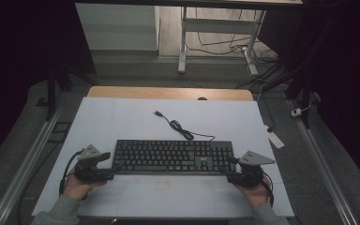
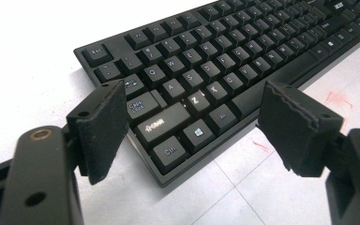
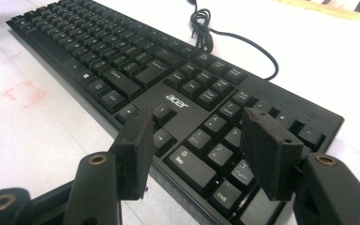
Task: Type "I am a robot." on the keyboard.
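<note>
A black keyboard (image 1: pixel 173 157) lies across the white table top, its cable (image 1: pixel 178 125) curling away behind it. My left gripper (image 1: pixel 108 165) is open at the keyboard's near left corner (image 2: pixel 168 154); in the left gripper view its midpoint (image 2: pixel 192 126) is over that corner, with one jaw off the left end and one past the front edge. My right gripper (image 1: pixel 228 169) is open at the keyboard's near right corner, and in the right gripper view its midpoint (image 3: pixel 199 150) hangs over the number pad (image 3: pixel 215 140). Neither gripper holds anything.
The white board (image 1: pixel 122 122) covers a wooden table (image 1: pixel 168 93). Faint red marks (image 3: pixel 24 93) show on the board in front of the keyboard. Beyond the table are desk legs (image 1: pixel 183 42), floor cables and a power strip (image 1: pixel 275 139) to the right.
</note>
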### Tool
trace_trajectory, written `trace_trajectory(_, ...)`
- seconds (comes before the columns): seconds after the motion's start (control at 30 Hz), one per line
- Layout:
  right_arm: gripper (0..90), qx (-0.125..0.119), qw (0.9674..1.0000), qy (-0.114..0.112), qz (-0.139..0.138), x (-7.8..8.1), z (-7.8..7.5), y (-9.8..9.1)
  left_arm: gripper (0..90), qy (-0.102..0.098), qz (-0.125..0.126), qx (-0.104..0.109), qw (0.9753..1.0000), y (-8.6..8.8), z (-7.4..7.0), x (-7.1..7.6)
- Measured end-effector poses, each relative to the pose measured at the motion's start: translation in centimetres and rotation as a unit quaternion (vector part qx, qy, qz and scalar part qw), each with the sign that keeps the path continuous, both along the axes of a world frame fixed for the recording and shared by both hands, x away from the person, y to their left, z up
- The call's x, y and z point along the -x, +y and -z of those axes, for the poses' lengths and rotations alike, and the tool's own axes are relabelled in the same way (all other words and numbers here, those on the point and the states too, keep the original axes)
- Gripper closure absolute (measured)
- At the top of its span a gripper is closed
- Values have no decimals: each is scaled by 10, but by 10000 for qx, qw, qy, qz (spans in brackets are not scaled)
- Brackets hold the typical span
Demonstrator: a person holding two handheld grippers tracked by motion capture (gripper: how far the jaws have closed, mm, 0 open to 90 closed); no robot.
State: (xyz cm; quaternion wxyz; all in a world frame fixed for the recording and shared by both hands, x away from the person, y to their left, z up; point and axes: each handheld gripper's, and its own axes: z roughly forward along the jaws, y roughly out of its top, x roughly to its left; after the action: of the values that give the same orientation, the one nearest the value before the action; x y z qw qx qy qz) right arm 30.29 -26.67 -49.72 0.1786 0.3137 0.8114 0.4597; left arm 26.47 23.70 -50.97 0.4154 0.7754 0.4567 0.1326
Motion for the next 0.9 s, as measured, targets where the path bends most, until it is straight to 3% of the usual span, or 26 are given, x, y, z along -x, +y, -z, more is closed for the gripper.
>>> trace_trajectory(0.37, 516, -20, 9999, 6, -132, -4, -5, 15, 291, 56, -22, 231, 9997, 1, -5, -1)
trace_trajectory(0.53, 595, -68, 9996, -62, -285, -4, -11, 25, 325, 53, -4, 287, 9996, 0, -8, -2)
trace_trajectory(0.9, 827, -35, 9979, 81, -637, -16, -20, 58, 441, -8, 36, 331, 9994, -1, -13, -4)
